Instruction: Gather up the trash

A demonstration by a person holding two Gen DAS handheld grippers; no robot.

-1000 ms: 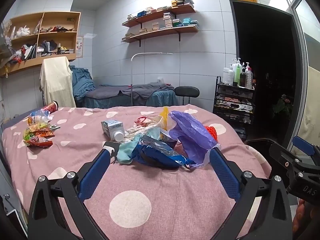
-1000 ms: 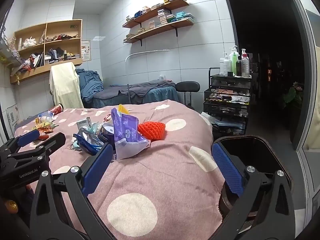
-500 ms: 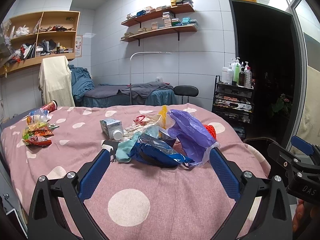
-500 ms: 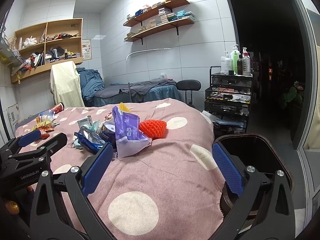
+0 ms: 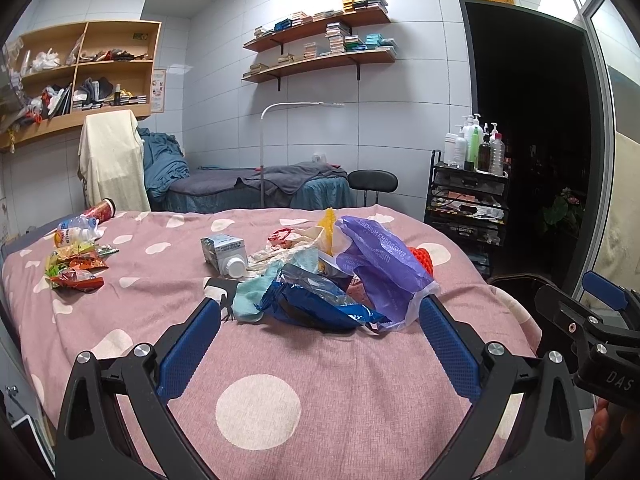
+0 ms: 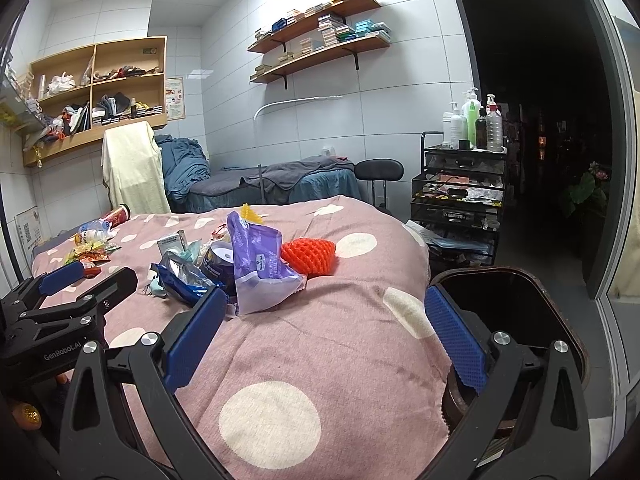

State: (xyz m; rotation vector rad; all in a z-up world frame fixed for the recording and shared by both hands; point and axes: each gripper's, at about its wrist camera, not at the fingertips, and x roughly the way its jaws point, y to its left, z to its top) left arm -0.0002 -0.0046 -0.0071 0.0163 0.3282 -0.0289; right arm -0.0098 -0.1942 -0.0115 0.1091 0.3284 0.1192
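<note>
- Left wrist view: the left gripper [image 5: 319, 312] is spread wide and empty, near the trash pile on the pink bedspread [image 5: 336, 364]; take the blue foil wrapper [image 5: 316, 307] by its near edge.
- Right wrist view: the right gripper [image 6: 325, 312] gapes empty; the purple bag [image 6: 258, 267] lies ahead, the black bin [image 6: 532, 300] just beside the bed.

Trash pile [image 5: 320, 280] mid-bed [image 5: 320, 380], snack wrappers [image 5: 74, 264] far left, bin [image 6: 512, 312] right (off bed)

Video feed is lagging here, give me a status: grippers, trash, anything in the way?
Left gripper open, empty. Right gripper open, empty. Trash pile untouched on the pink bedspread, purple bag nearest. Dark bin open at bed's right edge; path clear.
</note>
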